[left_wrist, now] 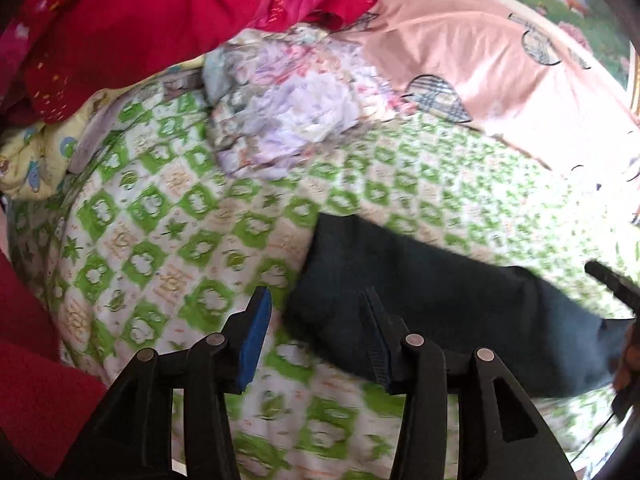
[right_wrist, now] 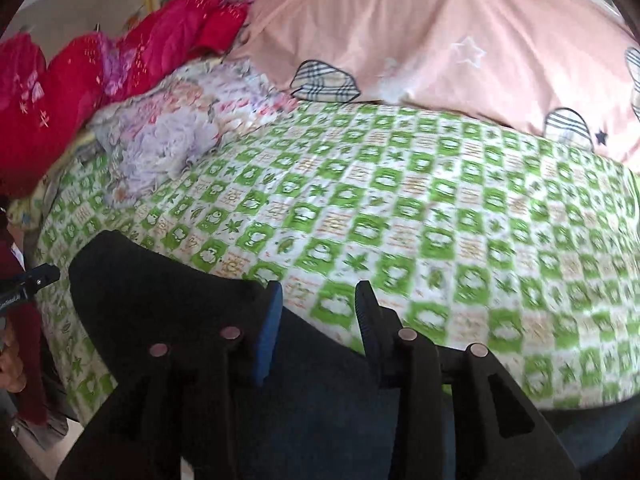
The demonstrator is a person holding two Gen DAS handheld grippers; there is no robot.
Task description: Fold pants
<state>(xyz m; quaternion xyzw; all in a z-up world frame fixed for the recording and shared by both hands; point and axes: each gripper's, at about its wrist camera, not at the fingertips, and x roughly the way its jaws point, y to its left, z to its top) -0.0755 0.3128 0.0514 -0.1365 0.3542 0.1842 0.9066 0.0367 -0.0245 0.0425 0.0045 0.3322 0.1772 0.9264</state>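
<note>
Dark navy pants (left_wrist: pixel 432 296) lie on a green-and-white patterned bed sheet (left_wrist: pixel 168 240). My left gripper (left_wrist: pixel 316 300) is open above the sheet, its right finger over the pants' left end, with nothing between the jaws. The other gripper's tip shows at the right edge (left_wrist: pixel 612 280). In the right wrist view the pants (right_wrist: pixel 168 280) lie under and between my open right gripper (right_wrist: pixel 318 296), which hovers over their edge. The left gripper's tip (right_wrist: pixel 32 276) shows at the far left.
A crumpled floral cloth (left_wrist: pixel 296 104) lies behind on the sheet. Red garments (left_wrist: pixel 132 20) are piled at the back left. A pink quilt (right_wrist: pixel 440 36) with plaid patches covers the far side of the bed. A red sleeve (left_wrist: pixel 32 360) is at the left.
</note>
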